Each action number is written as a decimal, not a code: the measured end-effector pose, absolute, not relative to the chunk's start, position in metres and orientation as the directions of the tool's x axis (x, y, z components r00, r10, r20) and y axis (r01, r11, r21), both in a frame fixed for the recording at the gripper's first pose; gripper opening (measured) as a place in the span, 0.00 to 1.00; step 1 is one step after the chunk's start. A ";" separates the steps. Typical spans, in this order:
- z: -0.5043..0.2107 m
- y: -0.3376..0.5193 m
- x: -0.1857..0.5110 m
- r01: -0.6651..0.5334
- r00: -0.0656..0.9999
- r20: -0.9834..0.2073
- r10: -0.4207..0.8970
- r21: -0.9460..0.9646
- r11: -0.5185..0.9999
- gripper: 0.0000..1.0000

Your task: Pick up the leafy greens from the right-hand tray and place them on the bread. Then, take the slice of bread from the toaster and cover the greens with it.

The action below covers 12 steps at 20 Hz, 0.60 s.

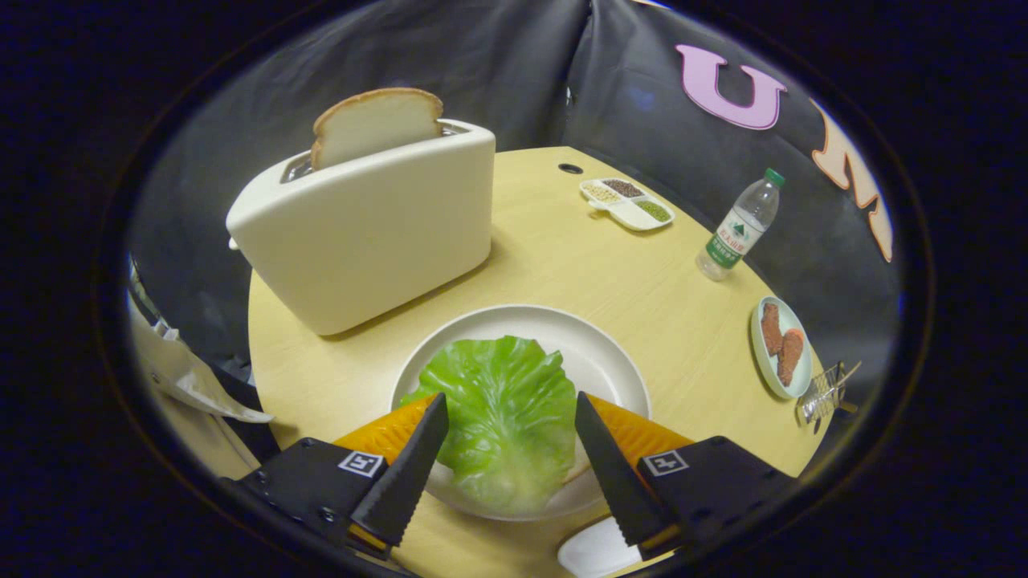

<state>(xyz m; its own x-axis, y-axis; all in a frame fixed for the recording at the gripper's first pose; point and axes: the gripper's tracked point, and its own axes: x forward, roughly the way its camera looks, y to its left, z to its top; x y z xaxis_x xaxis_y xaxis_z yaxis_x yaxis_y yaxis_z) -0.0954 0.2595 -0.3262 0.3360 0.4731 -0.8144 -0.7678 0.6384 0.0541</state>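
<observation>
A green lettuce leaf [502, 413] lies flat on a white plate [598, 353], covering most of a bread slice whose edge peeks out at the leaf's right side [577, 470]. My gripper [511, 405] hovers just above the leaf, open, with a finger on each side and neither touching it. Beyond the plate to the left stands a cream toaster [369, 225] with a slice of bread [376, 124] sticking up out of its slot.
On the round wooden table [675, 313] stand a divided dish of grains [628, 202] at the back, a water bottle [740, 225] to the right, and a small plate with fried pieces [781, 347] near the right edge. A white dish rim [594, 550] lies below my right finger.
</observation>
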 end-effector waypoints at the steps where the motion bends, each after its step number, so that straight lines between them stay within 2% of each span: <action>1: -0.321 0.262 -0.095 -0.765 0.343 -0.809 0.477 0.053 0.641 1.00; 12: -0.233 0.307 -0.082 -0.730 0.425 -0.721 0.547 0.084 0.678 1.00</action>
